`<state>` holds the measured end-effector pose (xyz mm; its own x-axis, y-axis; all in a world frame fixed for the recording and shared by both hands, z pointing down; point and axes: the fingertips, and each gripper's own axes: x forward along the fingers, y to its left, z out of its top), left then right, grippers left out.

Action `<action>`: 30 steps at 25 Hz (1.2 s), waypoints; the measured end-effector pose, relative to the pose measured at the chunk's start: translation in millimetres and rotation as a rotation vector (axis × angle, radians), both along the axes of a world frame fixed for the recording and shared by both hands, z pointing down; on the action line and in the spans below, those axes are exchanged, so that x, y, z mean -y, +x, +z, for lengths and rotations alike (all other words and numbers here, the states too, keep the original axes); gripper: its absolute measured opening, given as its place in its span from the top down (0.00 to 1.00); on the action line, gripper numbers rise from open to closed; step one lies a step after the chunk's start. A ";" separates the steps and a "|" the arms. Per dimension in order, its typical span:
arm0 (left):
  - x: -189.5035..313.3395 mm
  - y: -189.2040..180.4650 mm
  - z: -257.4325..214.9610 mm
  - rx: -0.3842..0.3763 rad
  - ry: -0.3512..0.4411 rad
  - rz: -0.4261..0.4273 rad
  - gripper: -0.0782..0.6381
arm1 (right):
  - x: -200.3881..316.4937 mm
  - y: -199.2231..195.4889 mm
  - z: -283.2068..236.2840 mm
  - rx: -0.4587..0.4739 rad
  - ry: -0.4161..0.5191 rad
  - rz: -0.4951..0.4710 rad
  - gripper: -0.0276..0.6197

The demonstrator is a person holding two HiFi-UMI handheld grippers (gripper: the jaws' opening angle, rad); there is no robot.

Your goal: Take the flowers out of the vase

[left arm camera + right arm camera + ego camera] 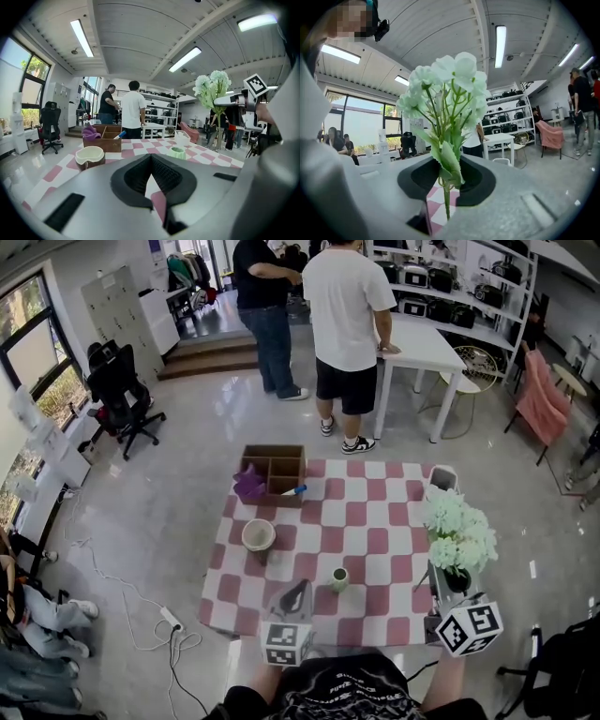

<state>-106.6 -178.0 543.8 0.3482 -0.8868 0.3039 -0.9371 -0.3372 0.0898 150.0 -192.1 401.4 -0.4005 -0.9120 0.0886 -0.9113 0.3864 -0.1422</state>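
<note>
A bunch of pale green-white flowers (459, 532) stands upright over the table's right edge, apart from the small green vase (338, 579) on the checked cloth. My right gripper (454, 581) is shut on the stems below the blooms; in the right gripper view the stem (446, 199) runs between the dark pads of the right gripper (446, 182). The left gripper view shows the flowers (211, 88) held high to the right of the vase (177, 152). My left gripper (297, 591) hovers at the table's near edge, left of the vase, jaws shut and empty, the tips of the left gripper (151, 159) meeting.
On the pink-and-white table (375, 521) are a cream bowl (259, 535), a wooden box (275, 470) holding a purple cloth, and a white basket (442, 477) at the far right corner. Two people stand beyond by a white table (422, 348). An office chair (122, 390) is far left.
</note>
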 end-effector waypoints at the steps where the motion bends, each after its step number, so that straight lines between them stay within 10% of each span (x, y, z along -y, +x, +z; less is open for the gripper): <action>1: 0.4 -0.5 -0.9 -0.001 0.005 -0.007 0.88 | 0.2 1.7 4.3 0.000 -0.023 0.001 0.82; 30: 12.6 2.1 9.6 0.051 -0.037 -0.015 0.88 | 1.4 32.3 106.3 -0.061 -0.472 -0.025 0.82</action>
<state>-104.5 -190.7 553.4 0.3180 -0.8799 0.3532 -0.9458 -0.3201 0.0540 182.3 -193.5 507.7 -0.4028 -0.7565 0.5151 -0.9148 0.3144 -0.2537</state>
